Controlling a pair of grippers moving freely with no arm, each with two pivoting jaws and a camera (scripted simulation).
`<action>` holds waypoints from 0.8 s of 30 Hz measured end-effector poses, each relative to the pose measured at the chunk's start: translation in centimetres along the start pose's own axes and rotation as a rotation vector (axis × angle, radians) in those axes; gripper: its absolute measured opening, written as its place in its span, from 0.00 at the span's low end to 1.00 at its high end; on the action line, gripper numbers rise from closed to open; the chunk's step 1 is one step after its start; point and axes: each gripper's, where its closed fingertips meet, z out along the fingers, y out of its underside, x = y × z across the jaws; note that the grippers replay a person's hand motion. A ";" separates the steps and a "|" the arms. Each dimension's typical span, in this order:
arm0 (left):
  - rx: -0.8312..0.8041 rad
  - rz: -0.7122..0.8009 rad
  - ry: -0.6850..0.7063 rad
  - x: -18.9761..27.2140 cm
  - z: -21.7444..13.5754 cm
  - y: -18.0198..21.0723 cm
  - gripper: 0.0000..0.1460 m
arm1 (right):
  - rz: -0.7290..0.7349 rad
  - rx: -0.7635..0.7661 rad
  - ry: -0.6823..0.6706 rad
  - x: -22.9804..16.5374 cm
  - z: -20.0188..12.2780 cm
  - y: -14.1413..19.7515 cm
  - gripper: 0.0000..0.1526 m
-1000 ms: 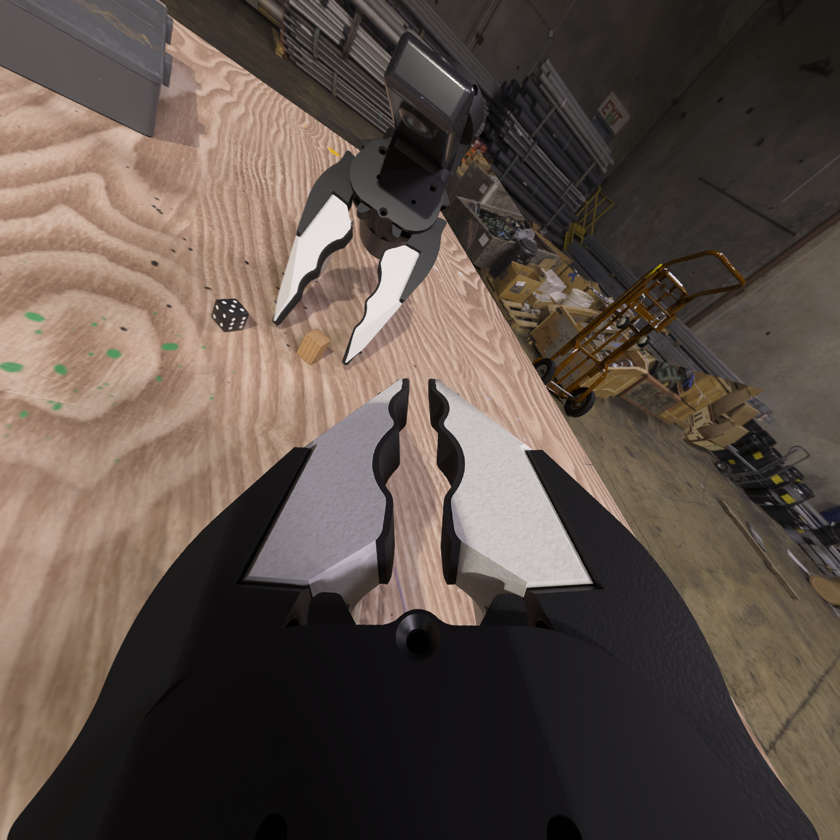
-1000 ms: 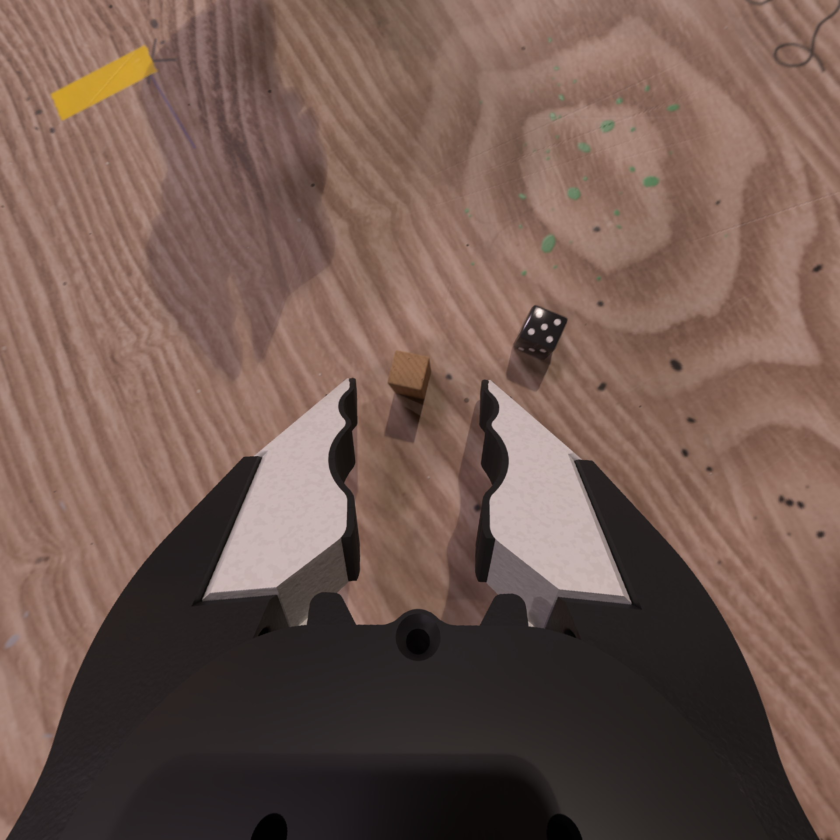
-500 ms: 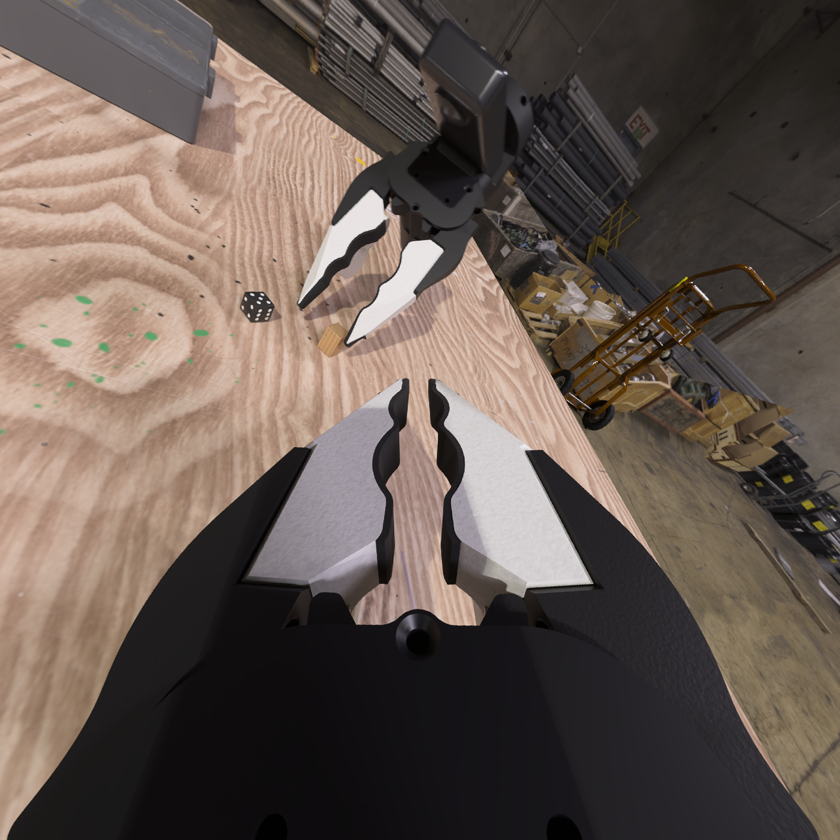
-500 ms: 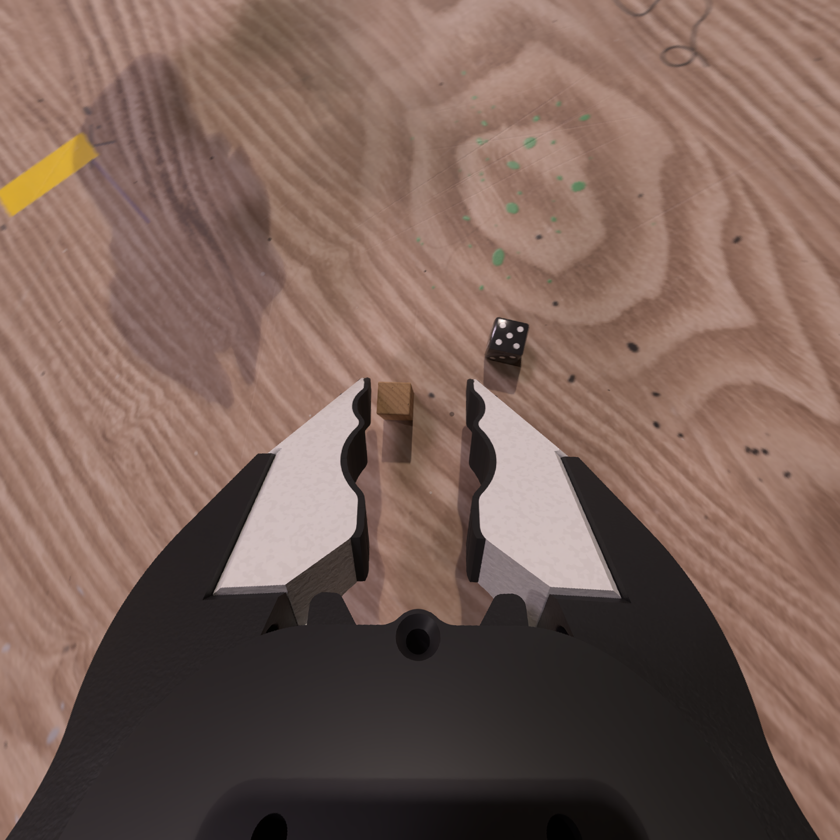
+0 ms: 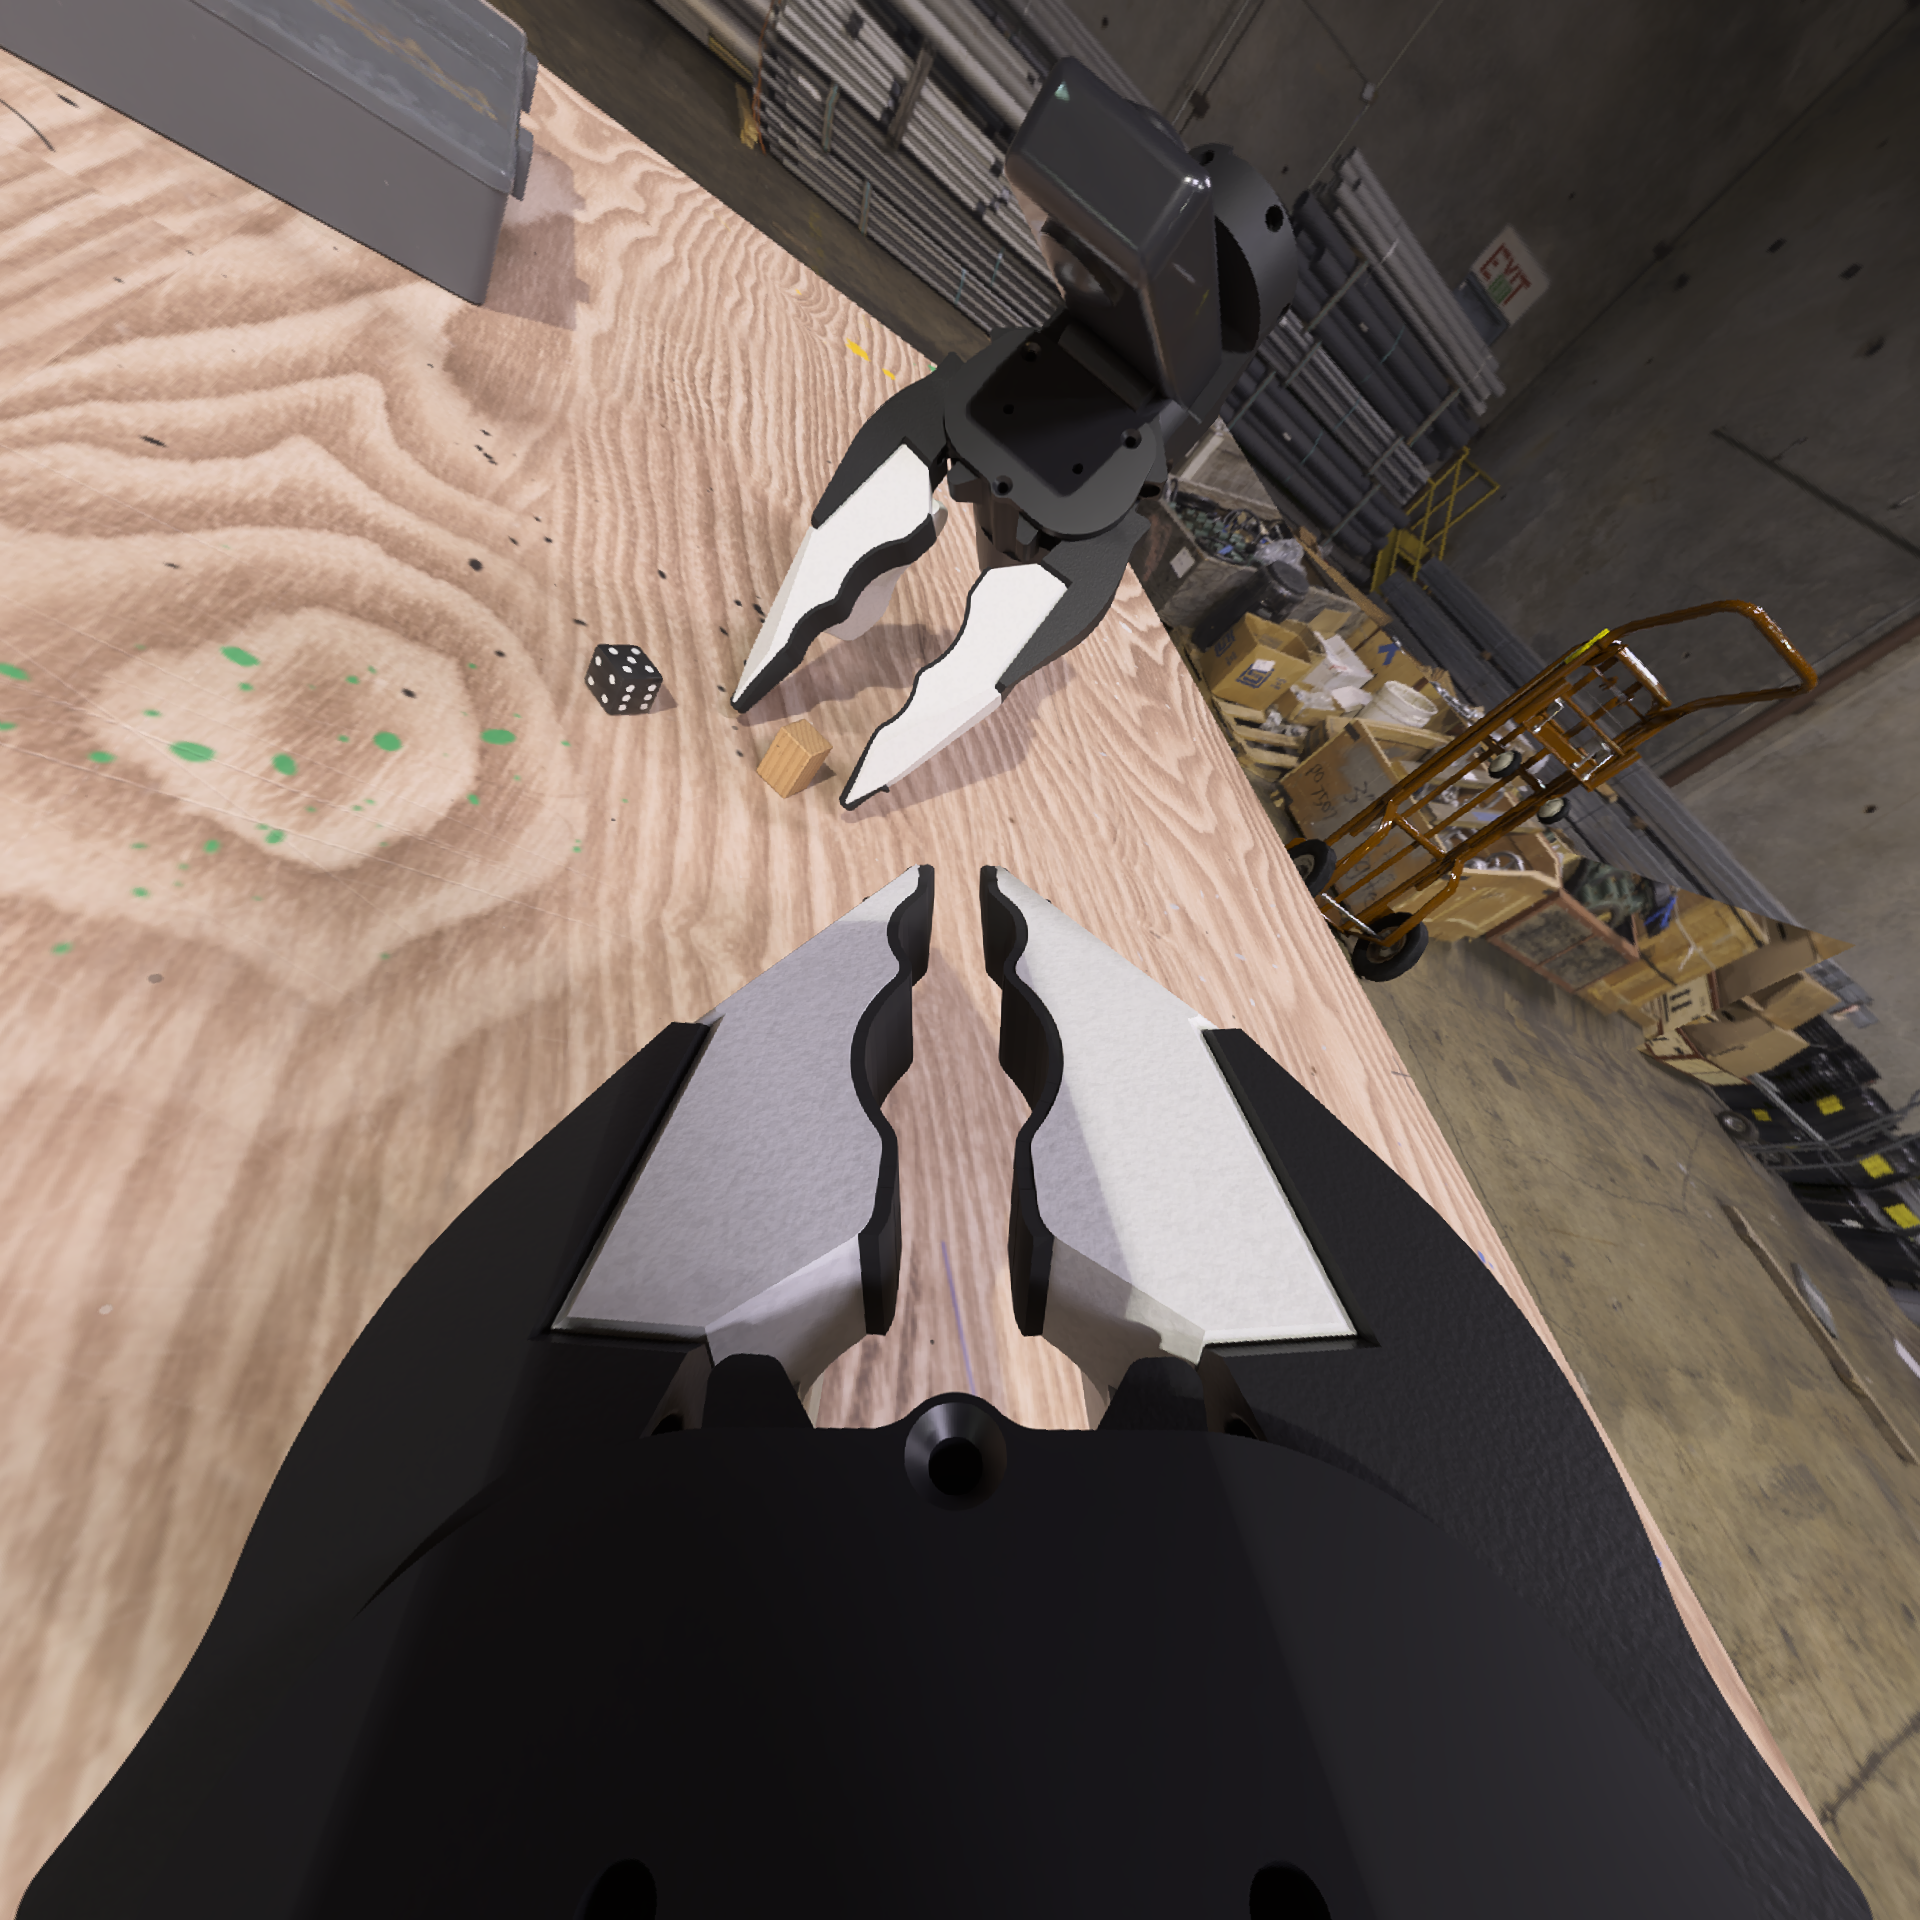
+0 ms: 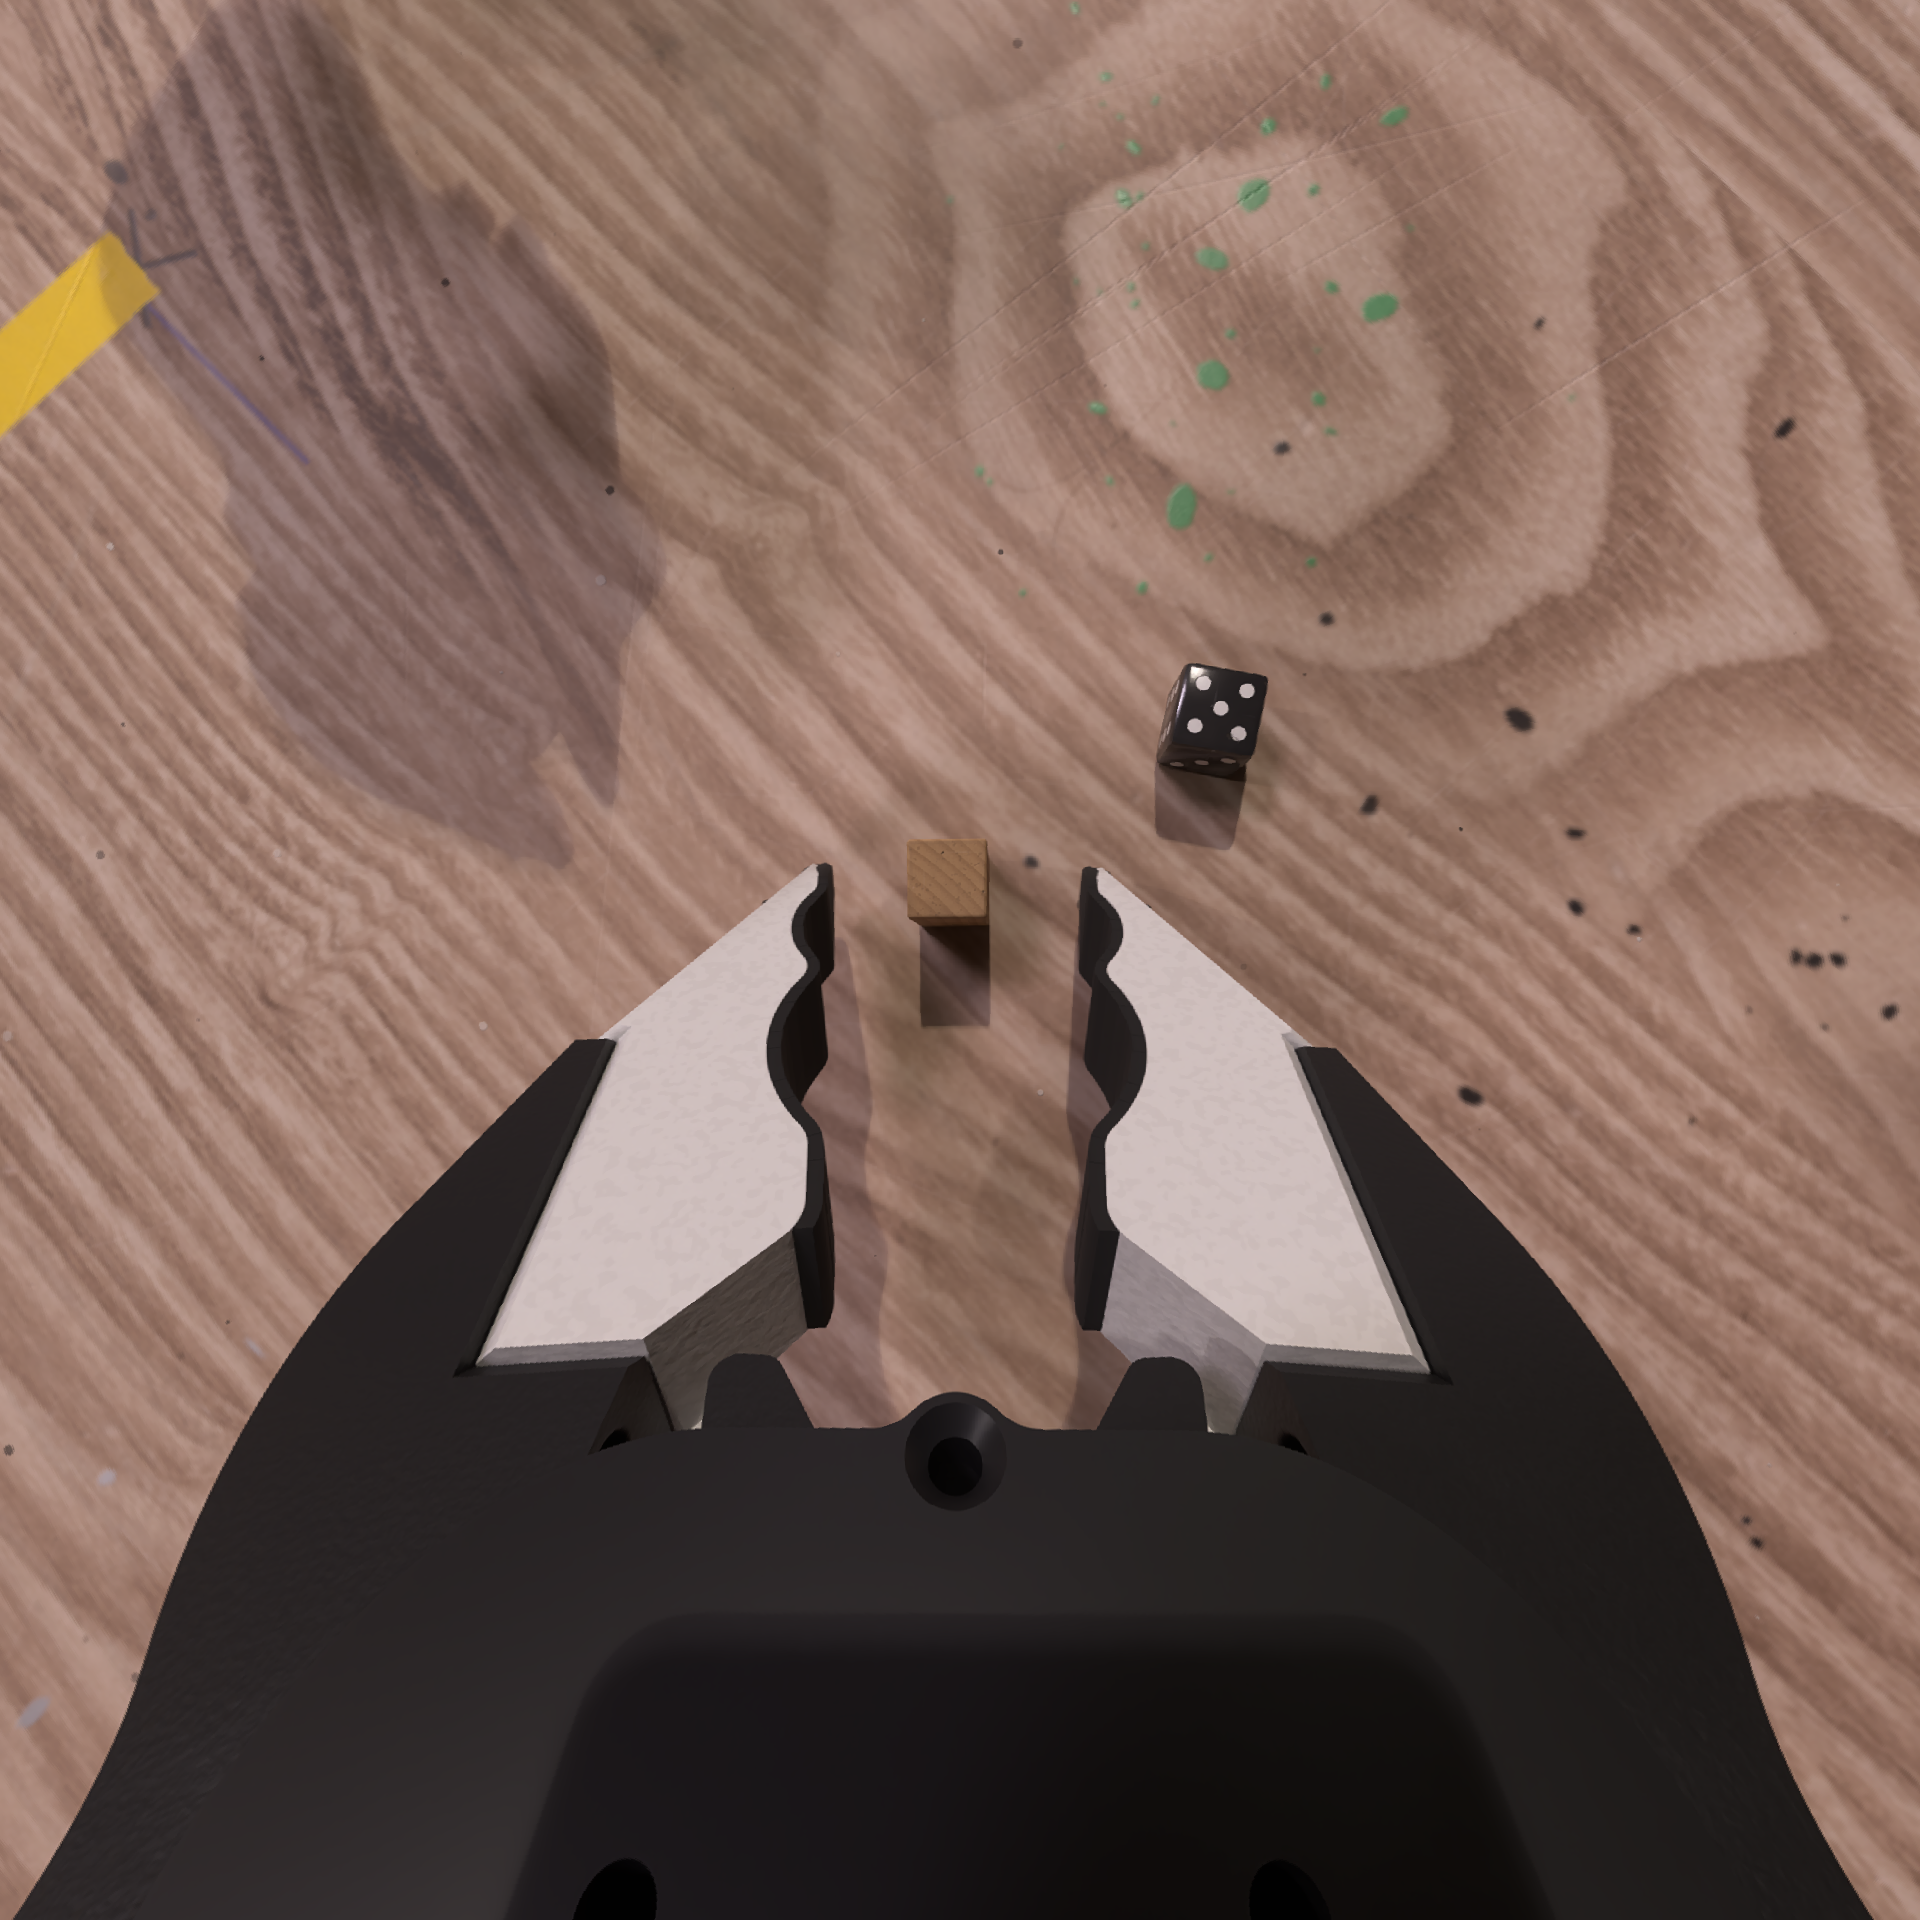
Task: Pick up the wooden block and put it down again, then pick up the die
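Note:
The small wooden block (image 6: 945,881) sits on the plywood table (image 6: 520,1039), between the tips of my right gripper (image 6: 956,878). That gripper is open, with a gap on each side of the block, and neither finger touches it. The black die (image 6: 1214,717) with white pips lies just beyond and to the right of the block. In the left wrist view, the right gripper (image 5: 793,753) straddles the block (image 5: 792,758) with its tips low at the table, and the die (image 5: 623,678) is to its left. My left gripper (image 5: 956,878) is shut and empty, short of the block.
A grey metal box (image 5: 312,135) stands at the far left of the table. The table edge (image 5: 1351,1039) runs along the right, with a yellow hand truck (image 5: 1507,769) and cardboard boxes on the floor beyond. A yellow tape strip (image 6: 62,332) lies at the left.
My right gripper has moved over the block, which now lies centred between its tips, and its jaws have narrowed slightly. The left gripper has stayed shut while its view shifted a little.

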 end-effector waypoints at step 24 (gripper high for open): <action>0.002 -0.013 0.007 -0.1 -0.3 0.0 0.06 | 0.028 0.025 0.103 5.1 0.1 -1.9 0.09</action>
